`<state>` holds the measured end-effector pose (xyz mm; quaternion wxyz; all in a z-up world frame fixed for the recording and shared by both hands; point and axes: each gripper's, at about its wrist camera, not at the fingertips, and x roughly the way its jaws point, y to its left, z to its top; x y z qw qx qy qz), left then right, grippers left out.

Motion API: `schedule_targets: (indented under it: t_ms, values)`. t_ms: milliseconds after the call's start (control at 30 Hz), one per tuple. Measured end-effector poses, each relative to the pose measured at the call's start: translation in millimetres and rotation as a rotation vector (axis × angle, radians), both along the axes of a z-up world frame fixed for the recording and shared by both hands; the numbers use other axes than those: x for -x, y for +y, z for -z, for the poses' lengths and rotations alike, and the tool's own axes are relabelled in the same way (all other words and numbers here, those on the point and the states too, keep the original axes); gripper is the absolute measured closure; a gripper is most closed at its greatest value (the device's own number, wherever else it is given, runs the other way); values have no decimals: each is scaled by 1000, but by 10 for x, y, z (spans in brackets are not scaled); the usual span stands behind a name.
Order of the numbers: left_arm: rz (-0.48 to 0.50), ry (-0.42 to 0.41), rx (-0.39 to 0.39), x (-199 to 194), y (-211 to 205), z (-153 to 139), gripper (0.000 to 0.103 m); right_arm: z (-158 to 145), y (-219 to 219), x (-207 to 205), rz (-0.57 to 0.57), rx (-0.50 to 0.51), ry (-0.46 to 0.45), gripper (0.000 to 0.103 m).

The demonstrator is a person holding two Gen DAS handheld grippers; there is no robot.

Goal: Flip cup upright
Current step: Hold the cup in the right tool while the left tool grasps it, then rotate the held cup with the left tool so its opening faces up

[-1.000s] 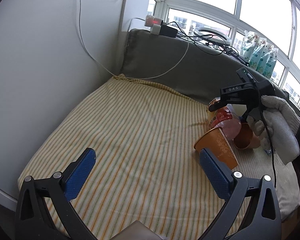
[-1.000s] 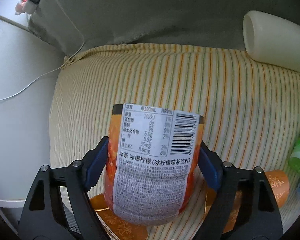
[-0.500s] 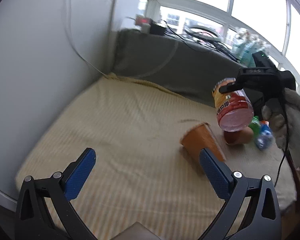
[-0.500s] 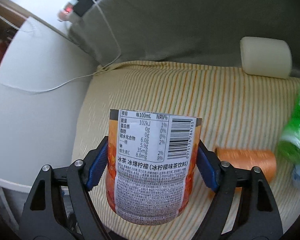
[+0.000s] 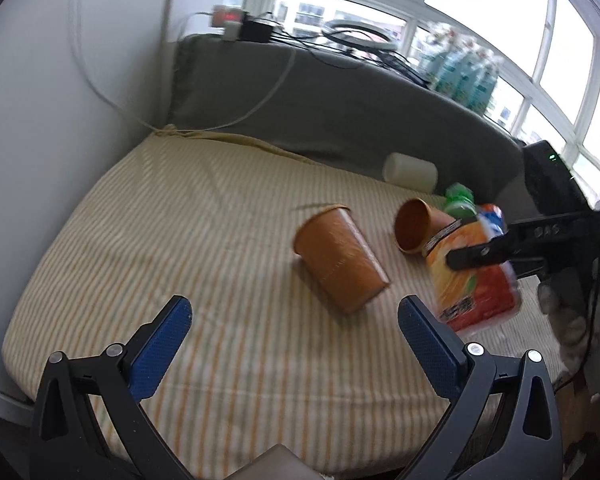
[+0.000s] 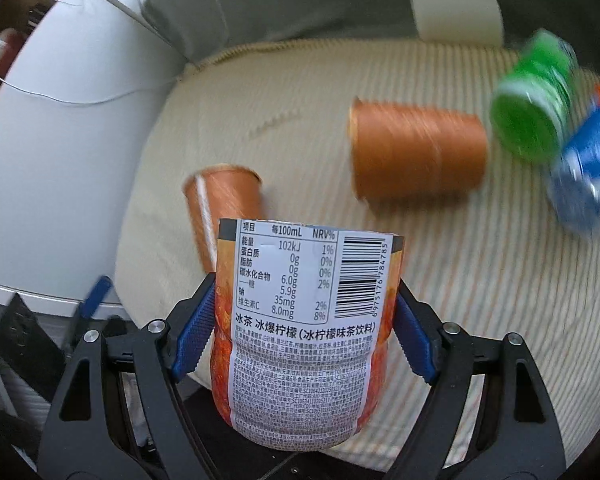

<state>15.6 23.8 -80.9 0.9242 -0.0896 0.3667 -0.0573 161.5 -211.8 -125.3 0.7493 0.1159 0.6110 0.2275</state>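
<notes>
An orange paper cup (image 5: 340, 256) lies on its side on the striped cushion (image 5: 180, 240), ahead of my open, empty left gripper (image 5: 296, 326). It also shows in the right wrist view (image 6: 224, 212). A second orange cup (image 5: 418, 226) lies on its side behind it, and also shows in the right wrist view (image 6: 416, 152). My right gripper (image 6: 300, 324) is shut on an orange iced-tea bottle (image 6: 304, 320), held in the air at the right of the left wrist view (image 5: 472, 272).
A white cup (image 5: 410, 170) lies by the grey backrest (image 5: 360, 112). A green bottle (image 6: 532, 116) and a blue bottle (image 6: 584, 184) lie at the right. A white wall (image 5: 60, 100) stands on the left. Cables run along the sill.
My right gripper has lifted the iced-tea bottle off the cushion and drawn it back towards the front right. The cup in front has rolled a little. The left gripper has stayed open.
</notes>
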Motion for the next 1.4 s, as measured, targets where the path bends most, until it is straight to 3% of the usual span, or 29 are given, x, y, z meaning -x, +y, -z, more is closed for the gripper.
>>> schedule_targets:
  t_ms: [200, 400, 600, 800, 867, 1033, 1167, 1400]
  values:
    - [85, 25, -13, -42, -274, -36, 1, 227, -68, 109, 17, 42, 22, 19]
    - [157, 70, -2, -122, -528, -43, 1, 164, -157, 216, 11, 48, -26, 15]
    - [221, 190, 78, -287, -709, -15, 1, -133, -583, 501, 96, -56, -146, 15]
    - [273, 324, 190, -562, -999, -47, 1, -188, -1113, 865, 235, -148, -208, 14]
    - [280, 356, 210, -629, -1100, -34, 1, -163, -1320, 986, 273, -156, -217, 14]
    - [290, 405, 177, -778, -1369, 52, 2, -60, -1550, 1210, 334, -138, -227, 14]
    - [274, 490, 207, -899, -1414, 191, 8, -3, -1805, 1380, 384, -162, -223, 14]
    - [261, 565, 214, -1004, -1450, 339, 17, 93, -1982, 1478, 429, -169, -220, 14]
